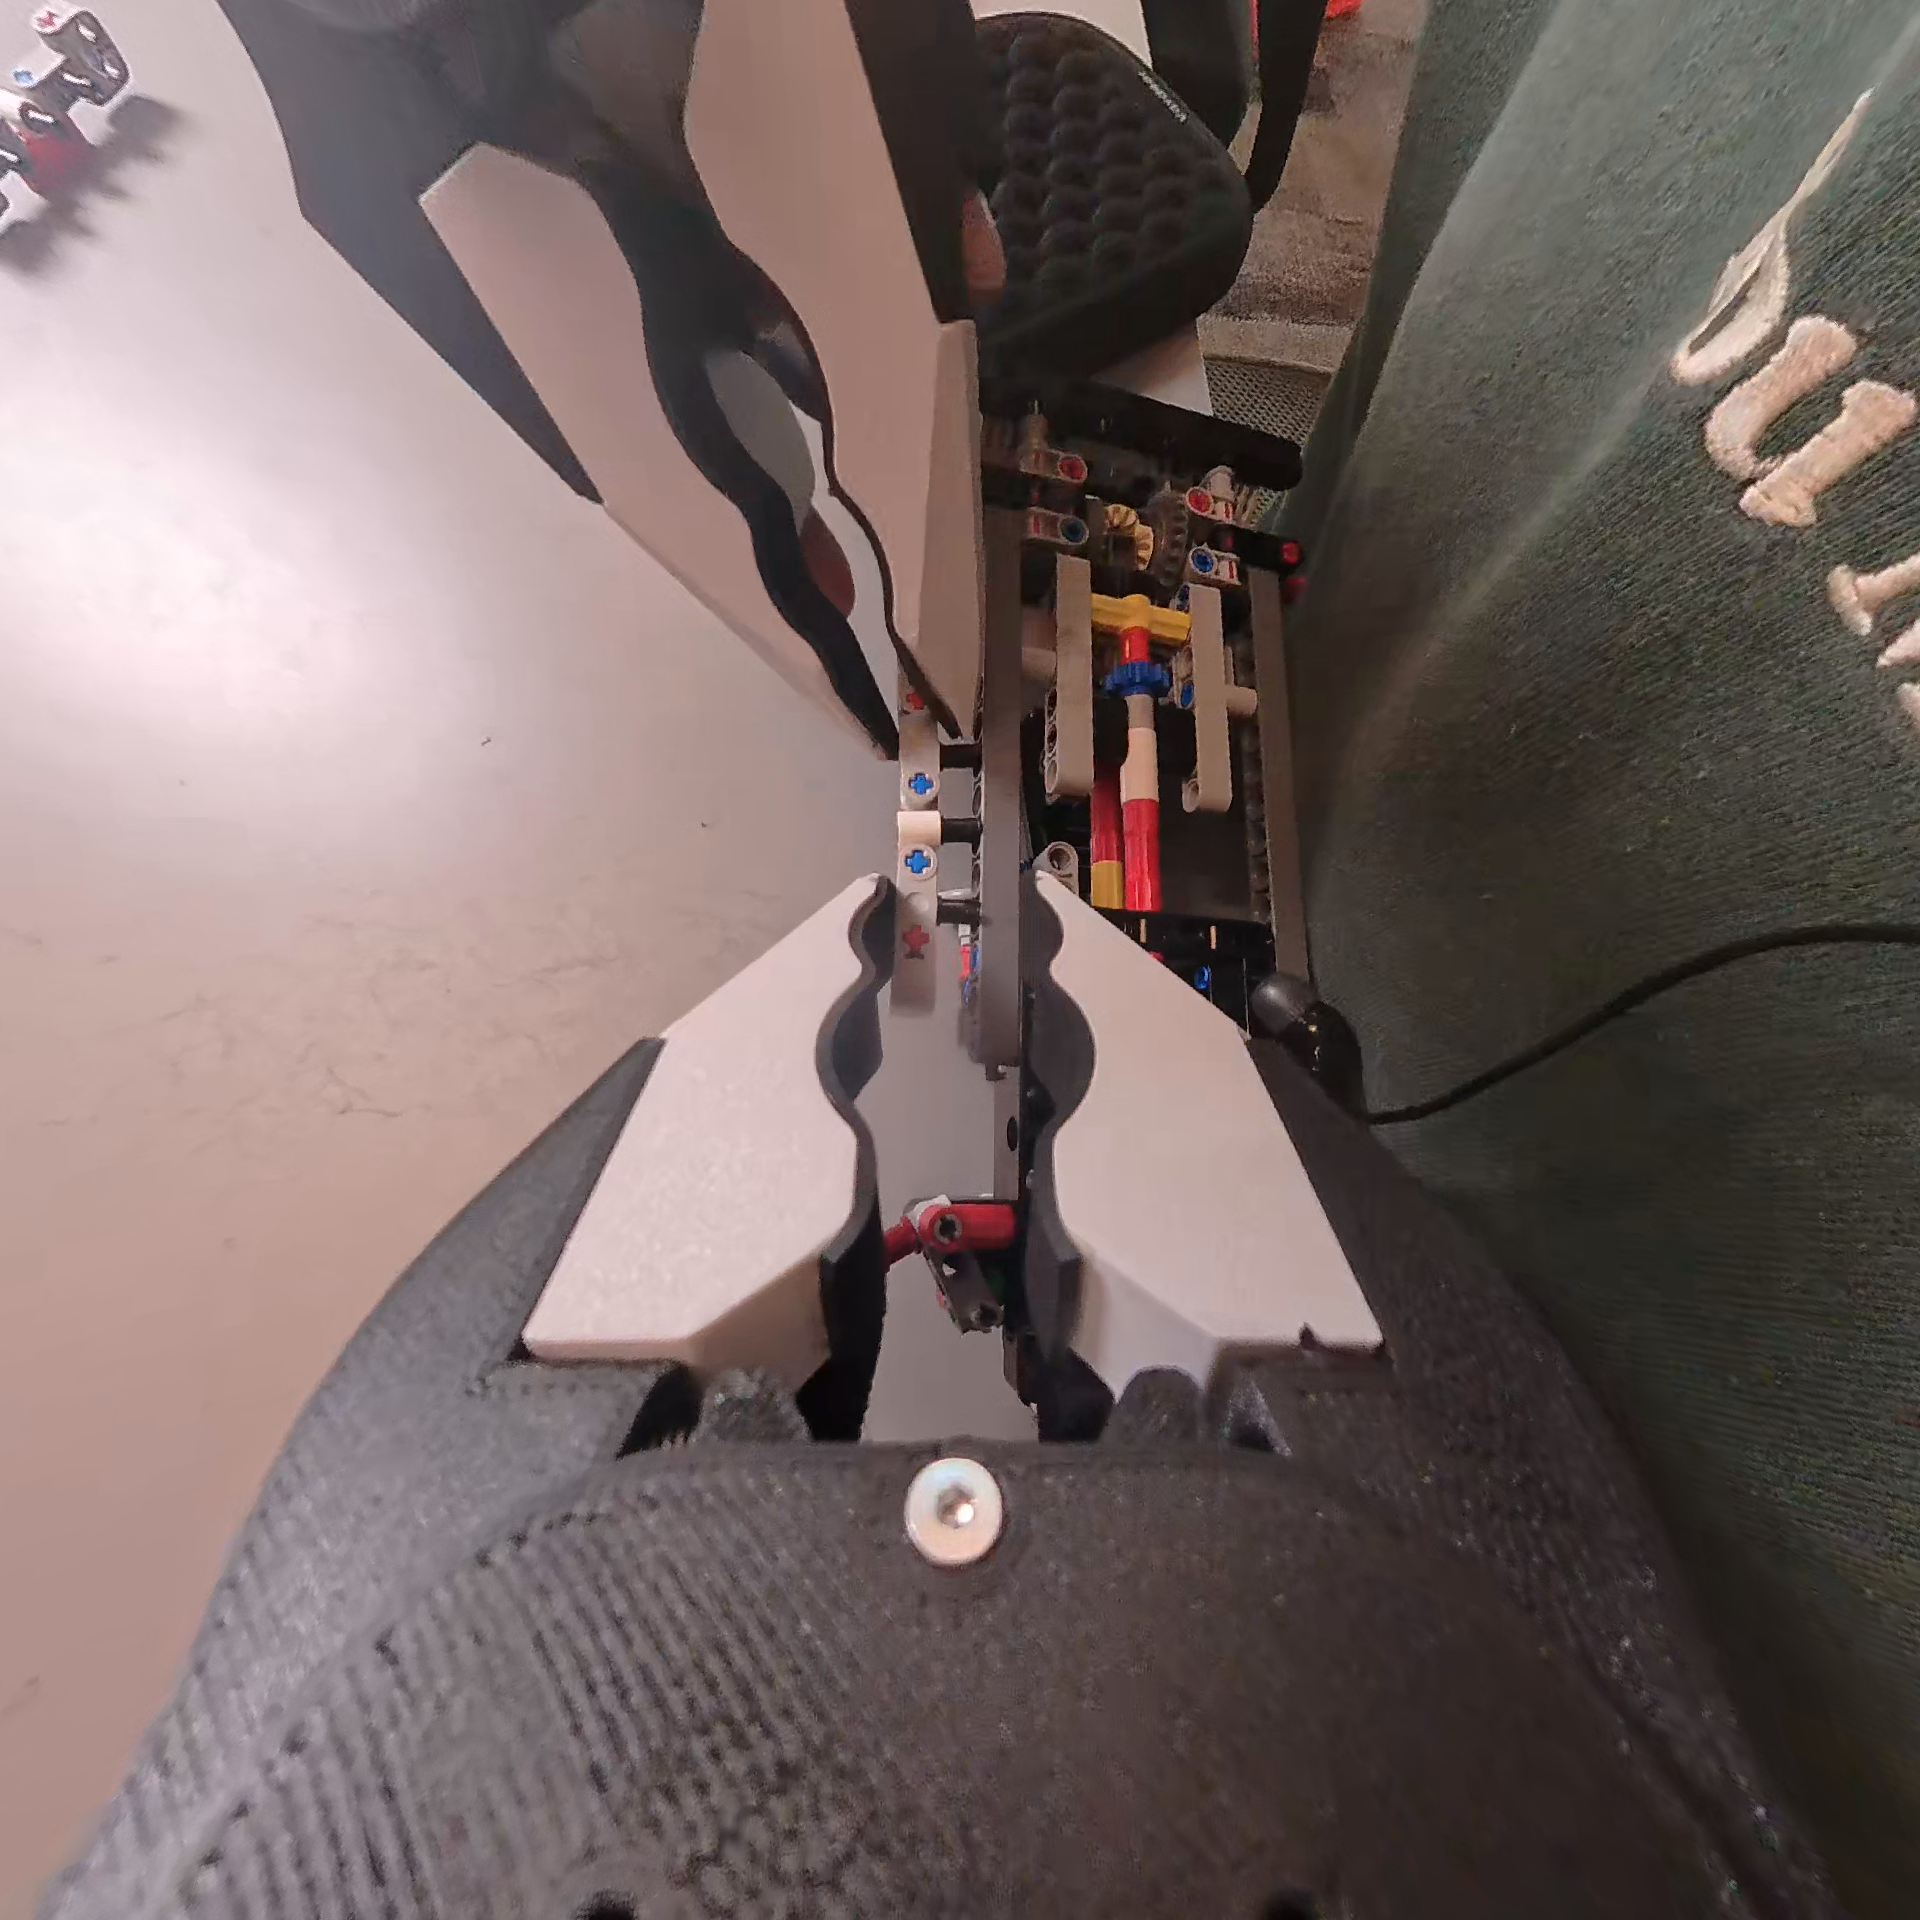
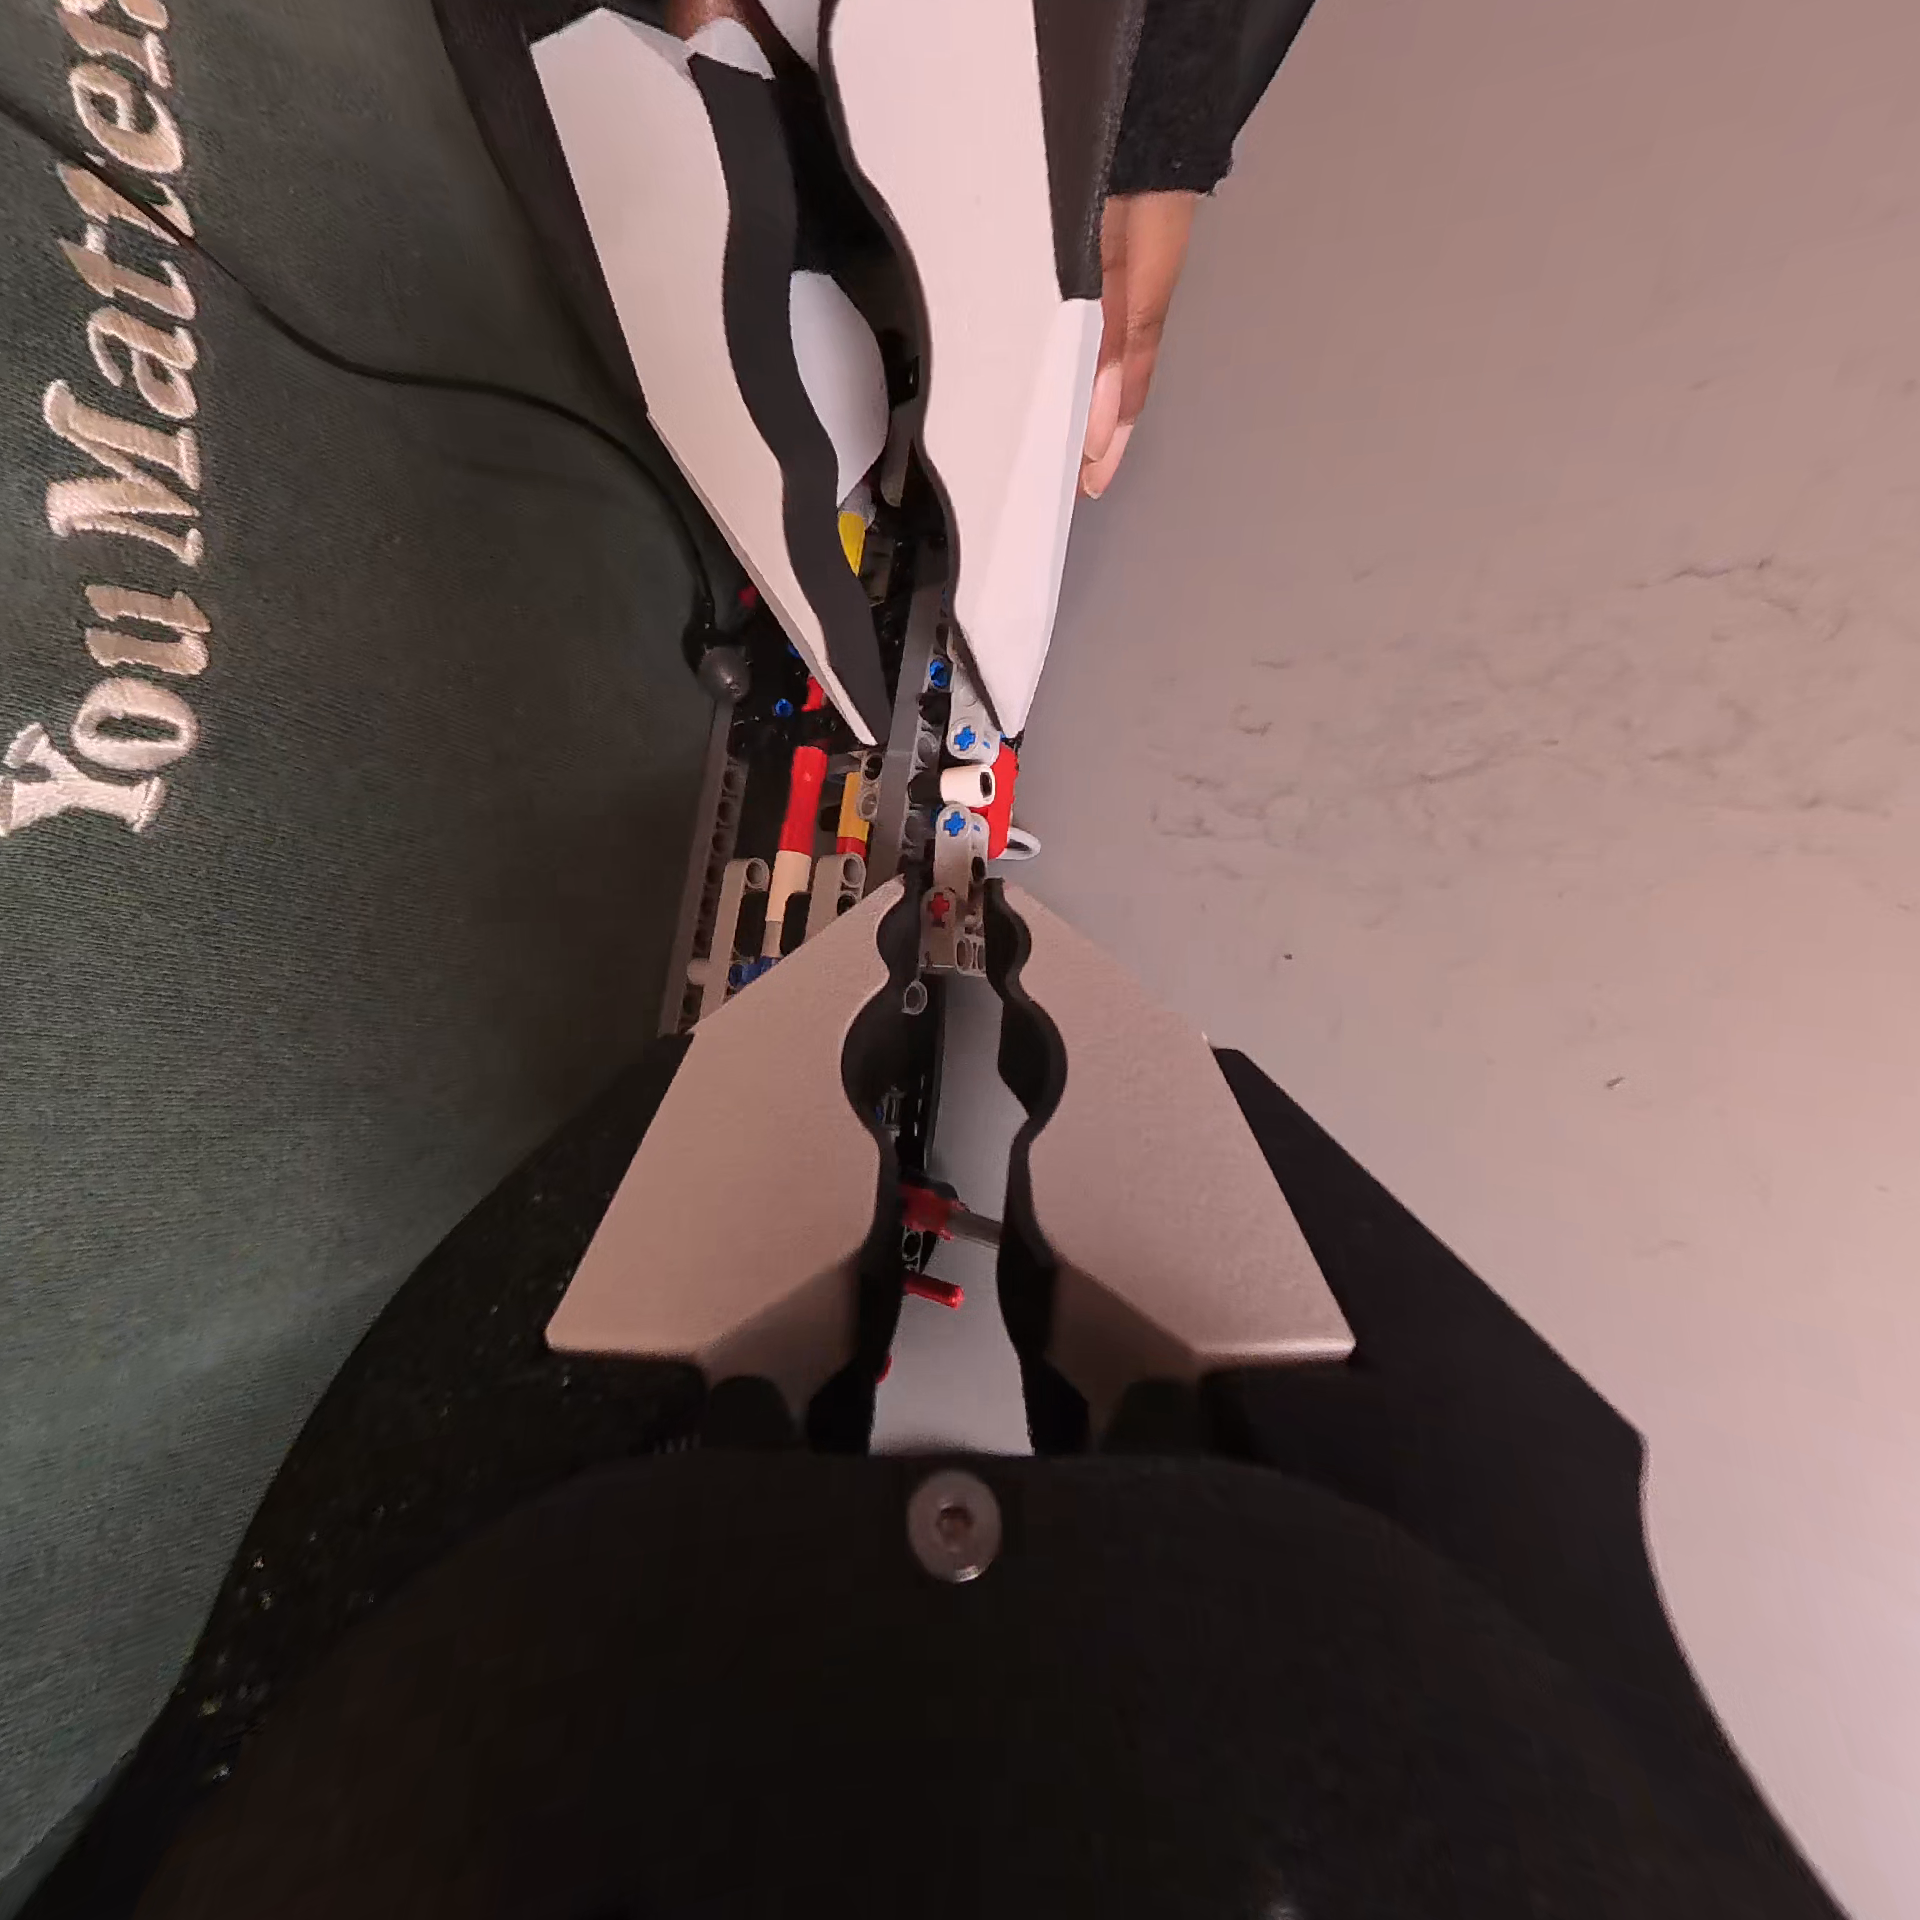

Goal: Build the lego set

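Grippers face each other along the lego frame (image 1: 1003, 831): left gripper (image 1: 956, 914) clamps the frame, right gripper (image 2: 951, 899) pinches its pale side beam (image 2: 940, 914)

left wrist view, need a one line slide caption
Both grippers, left and right, clamp a lego chassis from opposite ends above the table.

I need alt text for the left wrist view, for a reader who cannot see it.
The left gripper clamps a dark grey beam of a Lego Technic model, held between the table and a person's green sweatshirt. The right gripper grips the same model from the opposite side.
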The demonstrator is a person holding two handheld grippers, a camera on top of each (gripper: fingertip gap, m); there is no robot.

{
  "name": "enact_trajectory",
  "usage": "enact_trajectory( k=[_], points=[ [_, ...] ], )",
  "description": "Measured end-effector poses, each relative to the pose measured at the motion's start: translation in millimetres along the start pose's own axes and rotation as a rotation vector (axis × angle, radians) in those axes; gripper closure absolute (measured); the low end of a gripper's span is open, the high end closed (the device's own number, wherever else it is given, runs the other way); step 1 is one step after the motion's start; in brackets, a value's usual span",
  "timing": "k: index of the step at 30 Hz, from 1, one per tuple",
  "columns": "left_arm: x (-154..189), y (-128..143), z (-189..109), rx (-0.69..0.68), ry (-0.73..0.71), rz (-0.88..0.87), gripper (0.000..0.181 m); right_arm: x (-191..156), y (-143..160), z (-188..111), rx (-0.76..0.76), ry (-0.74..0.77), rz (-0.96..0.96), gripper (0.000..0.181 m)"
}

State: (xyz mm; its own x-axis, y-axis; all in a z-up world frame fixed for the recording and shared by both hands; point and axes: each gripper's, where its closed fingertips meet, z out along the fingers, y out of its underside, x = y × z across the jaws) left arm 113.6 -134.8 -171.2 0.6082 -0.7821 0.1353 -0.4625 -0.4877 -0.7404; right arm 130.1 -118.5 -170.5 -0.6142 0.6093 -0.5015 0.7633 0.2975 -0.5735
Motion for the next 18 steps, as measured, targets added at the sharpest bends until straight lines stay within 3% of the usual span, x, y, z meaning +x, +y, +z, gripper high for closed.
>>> enact_trajectory(
  k=[9, 18],
  points=[
    [-2.0, -0.3, 1.6, 0.006, -0.017, -0.001, 0.157, 2.1, -1.0, 0.6, -0.045, 0.176, -0.099, 0.173],
    [-3.5, -2.6, 7.2, 0.025, 0.006, -0.013, 0.154, 1.3, 1.4, -2.8, -0.089, 0.221, -0.125, 0.173]
  ],
)
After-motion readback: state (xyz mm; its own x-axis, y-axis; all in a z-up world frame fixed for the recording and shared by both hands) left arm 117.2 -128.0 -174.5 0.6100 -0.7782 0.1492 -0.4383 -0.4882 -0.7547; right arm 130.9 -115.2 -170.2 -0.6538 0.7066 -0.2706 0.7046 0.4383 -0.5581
